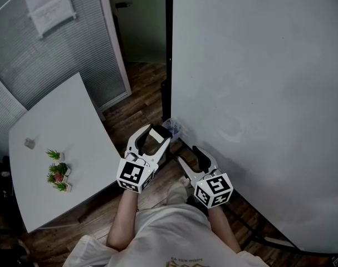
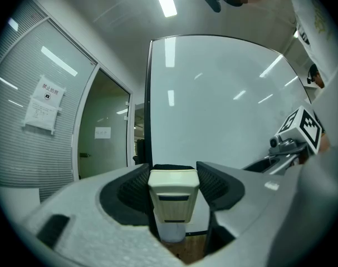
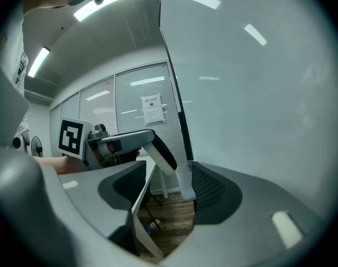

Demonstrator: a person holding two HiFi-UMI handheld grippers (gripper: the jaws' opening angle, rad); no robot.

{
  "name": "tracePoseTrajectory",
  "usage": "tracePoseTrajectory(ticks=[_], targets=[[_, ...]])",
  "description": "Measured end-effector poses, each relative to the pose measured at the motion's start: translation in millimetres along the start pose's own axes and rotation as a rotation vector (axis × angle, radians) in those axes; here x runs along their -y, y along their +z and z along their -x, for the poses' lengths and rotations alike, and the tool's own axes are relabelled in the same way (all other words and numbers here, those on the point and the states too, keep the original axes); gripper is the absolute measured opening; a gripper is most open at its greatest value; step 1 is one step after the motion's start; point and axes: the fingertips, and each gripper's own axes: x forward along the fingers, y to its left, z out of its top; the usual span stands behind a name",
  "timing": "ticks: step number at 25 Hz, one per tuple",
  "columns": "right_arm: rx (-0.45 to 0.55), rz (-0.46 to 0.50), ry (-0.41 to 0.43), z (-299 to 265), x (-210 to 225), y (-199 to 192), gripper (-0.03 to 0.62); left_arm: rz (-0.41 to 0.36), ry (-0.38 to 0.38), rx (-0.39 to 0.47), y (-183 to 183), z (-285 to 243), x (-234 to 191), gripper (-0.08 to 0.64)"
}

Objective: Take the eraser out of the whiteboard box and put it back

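A cream eraser (image 1: 159, 131) with a black felt face sits between the jaws of my left gripper (image 1: 156, 136), which is shut on it. In the left gripper view the eraser (image 2: 173, 196) fills the gap between the pads, held level above a small translucent box (image 2: 171, 233). That box (image 1: 173, 128) hangs at the lower left edge of the whiteboard (image 1: 258, 93), just beyond the eraser. My right gripper (image 1: 190, 154) stands open beside the left one with nothing between its fingers. From the right gripper view, the eraser (image 3: 160, 152) and the box (image 3: 185, 185) lie ahead of the right gripper (image 3: 169, 185).
A white table (image 1: 74, 121) with small potted plants (image 1: 57, 171) stands to the left. Behind it are blinds and a glass door (image 1: 116, 49). The whiteboard's black frame (image 1: 169, 49) and stand legs (image 1: 258, 235) rest on the wooden floor.
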Motion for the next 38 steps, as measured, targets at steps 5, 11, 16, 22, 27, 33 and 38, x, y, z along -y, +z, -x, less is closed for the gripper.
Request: tracePoseTrajectory(ticks=[5, 11, 16, 22, 27, 33, 38], targets=[[-0.002, -0.004, 0.000, -3, 5, 2, 0.261, 0.005, -0.002, -0.009, -2, -7, -2, 0.264], [0.002, -0.015, 0.016, -5, 7, 2, 0.261, 0.012, -0.011, -0.021, -11, -19, -1, 0.264], [-0.008, -0.013, 0.026, -9, 8, 1, 0.261, 0.009, -0.013, -0.011, -5, -28, -4, 0.264], [-0.002, -0.026, 0.031, -11, 12, 4, 0.261, 0.018, -0.012, -0.018, -9, -36, -9, 0.264], [-0.011, -0.024, 0.034, -15, 14, 3, 0.261, 0.018, -0.014, -0.031, -16, -40, -11, 0.264], [-0.017, -0.032, 0.032, -17, 16, 2, 0.261, 0.027, -0.019, -0.047, -21, -41, -12, 0.264], [-0.019, -0.031, 0.030, -18, 16, 3, 0.261, 0.031, -0.019, -0.054, -23, -43, -13, 0.264]])
